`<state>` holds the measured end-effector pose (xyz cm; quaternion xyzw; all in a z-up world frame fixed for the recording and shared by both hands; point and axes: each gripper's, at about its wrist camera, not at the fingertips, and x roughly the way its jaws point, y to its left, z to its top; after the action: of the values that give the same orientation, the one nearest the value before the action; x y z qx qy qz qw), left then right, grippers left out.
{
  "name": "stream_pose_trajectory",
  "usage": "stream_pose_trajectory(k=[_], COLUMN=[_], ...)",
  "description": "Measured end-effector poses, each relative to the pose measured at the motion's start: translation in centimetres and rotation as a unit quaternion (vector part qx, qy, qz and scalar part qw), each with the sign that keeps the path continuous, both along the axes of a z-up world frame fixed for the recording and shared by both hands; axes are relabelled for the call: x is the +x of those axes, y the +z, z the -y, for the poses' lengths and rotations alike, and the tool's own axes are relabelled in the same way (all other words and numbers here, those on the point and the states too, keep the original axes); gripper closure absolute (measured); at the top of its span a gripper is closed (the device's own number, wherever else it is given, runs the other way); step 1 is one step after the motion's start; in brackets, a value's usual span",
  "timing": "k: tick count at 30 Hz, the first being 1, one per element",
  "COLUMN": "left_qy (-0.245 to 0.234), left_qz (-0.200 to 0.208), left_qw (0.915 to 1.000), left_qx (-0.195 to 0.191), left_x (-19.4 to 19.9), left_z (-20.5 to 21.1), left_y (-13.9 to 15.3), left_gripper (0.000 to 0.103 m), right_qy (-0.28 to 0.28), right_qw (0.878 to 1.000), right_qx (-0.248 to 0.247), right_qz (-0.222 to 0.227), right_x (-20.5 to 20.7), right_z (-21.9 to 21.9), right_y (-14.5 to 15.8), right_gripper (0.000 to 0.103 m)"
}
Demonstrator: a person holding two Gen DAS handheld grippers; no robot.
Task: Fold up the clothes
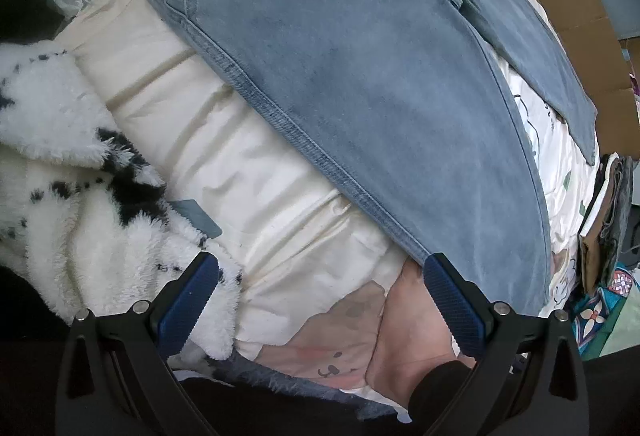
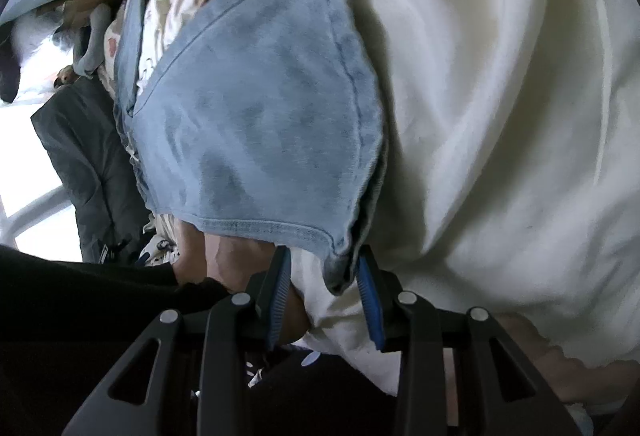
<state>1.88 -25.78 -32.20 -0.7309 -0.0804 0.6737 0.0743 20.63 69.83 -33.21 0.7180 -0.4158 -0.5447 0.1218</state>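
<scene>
- Spreading across a cream quilt (image 1: 224,140) on the bed: light-blue denim trousers (image 1: 360,84), waistband and drawstring at the far end, legs running back toward the tongs
- Bunching at the left side: a fluffy black-and-white fleece (image 1: 60,176), touching the quilt, apparently waiting its turn
- Pinching one trouser-leg hem corner (image 2: 340,256): right gripper (image 2: 324,268), blue pads closing onto the doubled denim edge
- Hovering wide apart and gripping nothing: left gripper (image 1: 320,268), one finger just beside the other hem edge of the trousers
- Needing, by the look of it, a matching bite on that hem from the free tongs before lifting
- Carrying both corners level toward the waistband, keeping side seams aligned and the quilt clear of the pinch, likely giving the cleanest fold
</scene>
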Motion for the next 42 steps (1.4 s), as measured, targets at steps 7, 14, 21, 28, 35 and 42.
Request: stream_pose_trajectory(k=[7, 14, 21, 28, 35, 42], left_qy=[0.031, 0.069, 0.135, 0.171, 0.206, 0.233], left_qz=[-0.012, -0.039, -0.044, -0.051, -0.054, -0.061], left_qw=[0.9993, 0.9958, 0.9858, 0.9769, 0.9651, 0.9559], left_qx=[0.016, 0.045, 0.089, 0.118, 0.152, 0.168], left_x=[0.0, -0.6, -0.6, -1.3, -2.3, -3.9], left_z=[0.8, 1.9, 3.0, 3.6, 4.0, 4.3], left_y=[-0.4, -1.4, -4.1, -5.9, -8.1, -9.6], left_gripper=[0.001, 0.001, 0.025, 0.029, 0.048, 0.084], right_qy=[-0.013, -0.003, 0.007, 0.022, 0.028, 0.024], right_qw=[1.0, 1.0, 1.0, 0.998, 0.995, 0.994], right_qx=[-0.003, 0.01, 0.028, 0.047, 0.078, 0.094], right_qz=[0.02, 0.009, -0.003, -0.031, -0.054, -0.054], right_x=[0.4, 0.1, -0.4, -2.0, -3.3, -3.4], right_z=[-0.7, -1.7, -3.4, -3.3, -3.3, -3.4], right_y=[-1.0, 1.1, 4.6, 8.9, 12.0, 13.5], right_gripper=[0.092, 0.093, 0.093, 0.093, 0.094, 0.094])
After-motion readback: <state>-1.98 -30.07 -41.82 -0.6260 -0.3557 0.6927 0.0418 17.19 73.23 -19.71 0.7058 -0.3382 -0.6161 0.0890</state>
